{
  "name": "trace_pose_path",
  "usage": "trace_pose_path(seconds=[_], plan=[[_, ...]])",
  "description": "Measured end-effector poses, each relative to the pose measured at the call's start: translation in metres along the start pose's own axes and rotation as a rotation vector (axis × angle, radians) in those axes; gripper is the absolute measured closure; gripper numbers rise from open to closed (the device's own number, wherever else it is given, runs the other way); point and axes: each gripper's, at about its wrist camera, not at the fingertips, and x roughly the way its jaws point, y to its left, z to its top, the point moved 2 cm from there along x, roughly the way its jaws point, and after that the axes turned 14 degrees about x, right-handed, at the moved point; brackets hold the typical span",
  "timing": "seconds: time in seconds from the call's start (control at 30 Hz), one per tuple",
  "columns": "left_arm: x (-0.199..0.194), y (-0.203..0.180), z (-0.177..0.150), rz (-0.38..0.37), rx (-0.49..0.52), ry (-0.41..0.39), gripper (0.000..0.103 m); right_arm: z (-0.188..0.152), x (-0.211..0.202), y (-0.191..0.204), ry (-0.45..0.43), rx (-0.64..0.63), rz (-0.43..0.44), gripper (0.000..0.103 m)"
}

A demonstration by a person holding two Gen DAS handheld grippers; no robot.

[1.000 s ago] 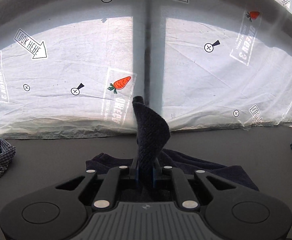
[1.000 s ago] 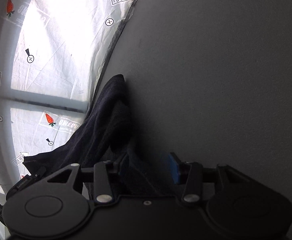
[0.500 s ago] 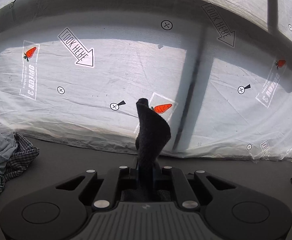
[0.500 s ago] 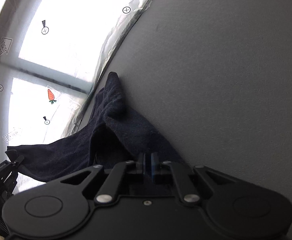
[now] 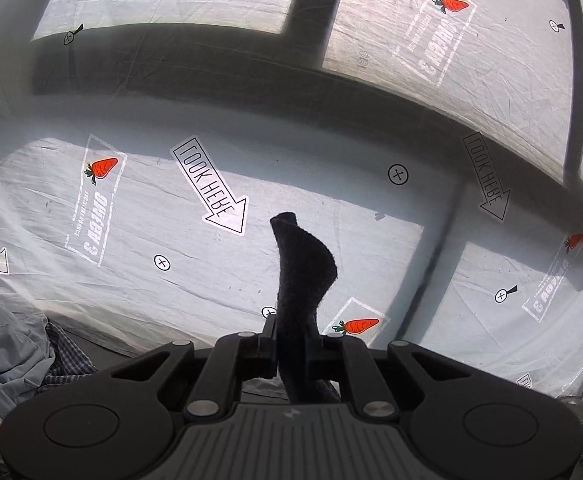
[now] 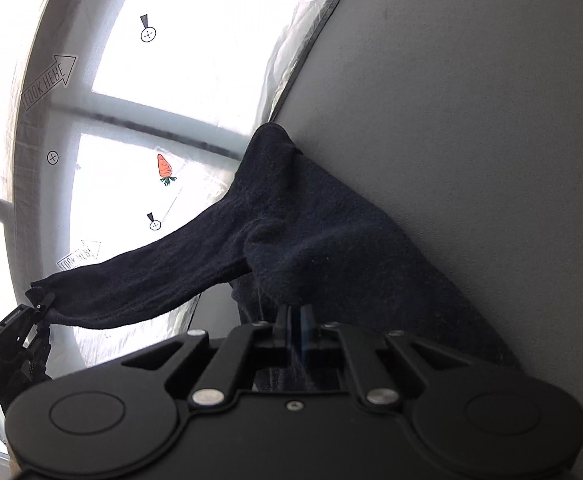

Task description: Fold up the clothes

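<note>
- Left gripper (image 5: pixel 291 344), right at the lens: jaws pinched narrow on a corner of the dark navy, fuzzy knit garment (image 5: pixel 301 276), a flap of it standing up past the fingertips.
- Right gripper (image 6: pixel 295 320), same story: blue pads clamped nearly together on a bunched fold of the dark navy knit garment (image 6: pixel 291 248), cloth mounded just ahead of the tips.
- Two grips on two separate points, judged as a spread-and-lift: garment hung between both tools so it can open out before a fold.
- Seen from the right tool, off to its left: cloth stretched in a taut band out to the left gripper (image 6: pixel 31 312), low at that side.
- Ahead and to the right of the right tool: rest of the garment draped against the plain grey tabletop (image 6: pixel 471 120), apparently still partly resting there.
- Plenty of bare grey surface beyond and right of that tool, good room to lay the cloth flat.
- Left of the left tool, low down: heap of pale blue and checked clothes (image 5: pixel 15 356), near enough to snag a swinging hem, worth steering clear.
- Far edge: tabletop ends at the translucent white plastic sheet printed with carrots and arrows (image 5: pixel 211 200), backlit window bars behind it, a hard limit ahead of both tools.
</note>
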Motion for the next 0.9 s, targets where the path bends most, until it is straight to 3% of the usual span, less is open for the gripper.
trace_pose_path(seconds=[0.37, 0.7, 0.9], plan=[[0.010, 0.074, -0.075, 0.087, -0.092, 0.168, 0.090, -0.012, 0.014, -0.030, -0.009, 0.266, 0.082, 0.098], [0.025, 0.096, -0.091, 0.081, -0.084, 0.228, 0.090, -0.031, 0.027, -0.016, -0.018, 0.218, 0.014, 0.098], [0.031, 0.094, -0.099, 0.084, -0.037, 0.278, 0.090, -0.040, 0.034, -0.014, -0.009, 0.182, -0.075, 0.098]])
